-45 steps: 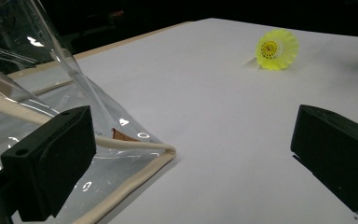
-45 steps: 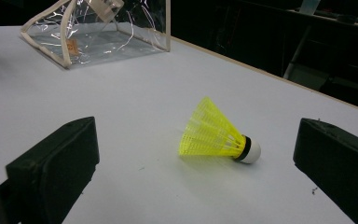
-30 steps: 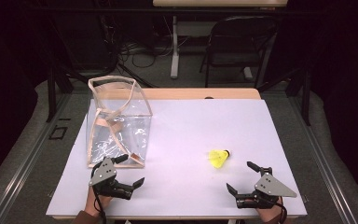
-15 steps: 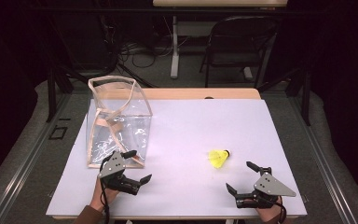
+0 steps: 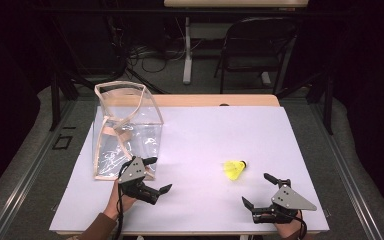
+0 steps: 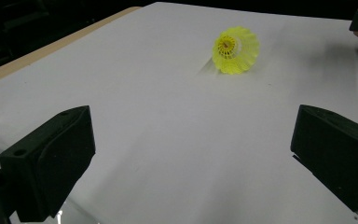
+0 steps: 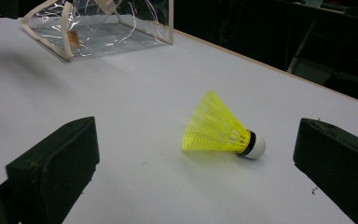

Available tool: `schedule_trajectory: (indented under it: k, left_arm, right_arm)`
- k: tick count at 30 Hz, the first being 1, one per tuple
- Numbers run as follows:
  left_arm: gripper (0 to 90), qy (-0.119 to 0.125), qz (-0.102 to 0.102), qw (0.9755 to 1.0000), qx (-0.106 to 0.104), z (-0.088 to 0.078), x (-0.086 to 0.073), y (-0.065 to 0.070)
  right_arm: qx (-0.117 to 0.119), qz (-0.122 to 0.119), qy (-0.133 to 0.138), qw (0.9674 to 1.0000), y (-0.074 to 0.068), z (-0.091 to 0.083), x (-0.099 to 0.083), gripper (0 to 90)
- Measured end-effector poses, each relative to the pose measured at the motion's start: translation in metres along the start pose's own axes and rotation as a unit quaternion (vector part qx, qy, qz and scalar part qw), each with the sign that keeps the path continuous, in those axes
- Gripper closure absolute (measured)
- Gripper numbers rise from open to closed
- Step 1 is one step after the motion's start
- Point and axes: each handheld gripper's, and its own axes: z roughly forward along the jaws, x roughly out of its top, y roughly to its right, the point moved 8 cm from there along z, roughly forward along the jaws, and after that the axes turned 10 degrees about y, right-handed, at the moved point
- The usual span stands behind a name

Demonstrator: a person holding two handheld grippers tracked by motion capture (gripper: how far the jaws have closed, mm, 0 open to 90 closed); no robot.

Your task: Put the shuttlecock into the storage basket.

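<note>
Dark floor, cables and a folding chair lie beyond a white bench, at whose 10 o'clock a clear plastic bag with tan trim stands open at the top. A yellow shuttlecock lies on its side near the bench's 5 o'clock, well apart from the bag, its white cork tip pointing toward 3 o'clock. The left hand-held gripper sits just beside the bag's near corner with its jaws spread wide and empty; in the left gripper view the shuttlecock lies ahead toward 1 o'clock, its open skirt facing the camera. The right hand-held gripper rests at the bench's near edge, at 5 o'clock from the shuttlecock, jaws likewise spread and holding nothing; in the right gripper view the shuttlecock lies between and beyond the two jaws. The step in hand looks like picking up the shuttlecock, probably to drop it into the bag. The right hand-held gripper seems the better placed: it should go straight forward, low over the bench, until the jaws stand either side of the stiff neck where skirt meets cork, then close gently, since the plastic skirt would likely crush or spring out under a hard squeeze. The light shuttlecock may also roll if nudged first.
</note>
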Motion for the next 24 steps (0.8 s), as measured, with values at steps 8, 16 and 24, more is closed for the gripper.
schedule_trajectory:
  k: [8, 16, 24]
  left_arm:
    - [0.0, -0.01, 0.005, 0.9997, -0.02, 0.018, 0.005, 0.002]
    - [0.0, -0.019, 0.011, 0.9991, -0.035, 0.034, 0.011, 0.002]
    - [0.0, -0.022, 0.016, 0.9986, -0.046, 0.046, 0.018, 0.003]
  right_arm:
    - [-0.001, 0.004, -0.001, 1.0, 0.001, 0.0, -0.001, 0.0]
    - [-0.001, 0.004, -0.004, 1.0, 0.001, 0.0, -0.002, 0.0]
    - [0.0, 0.002, -0.006, 1.0, 0.001, 0.001, -0.002, 0.0]
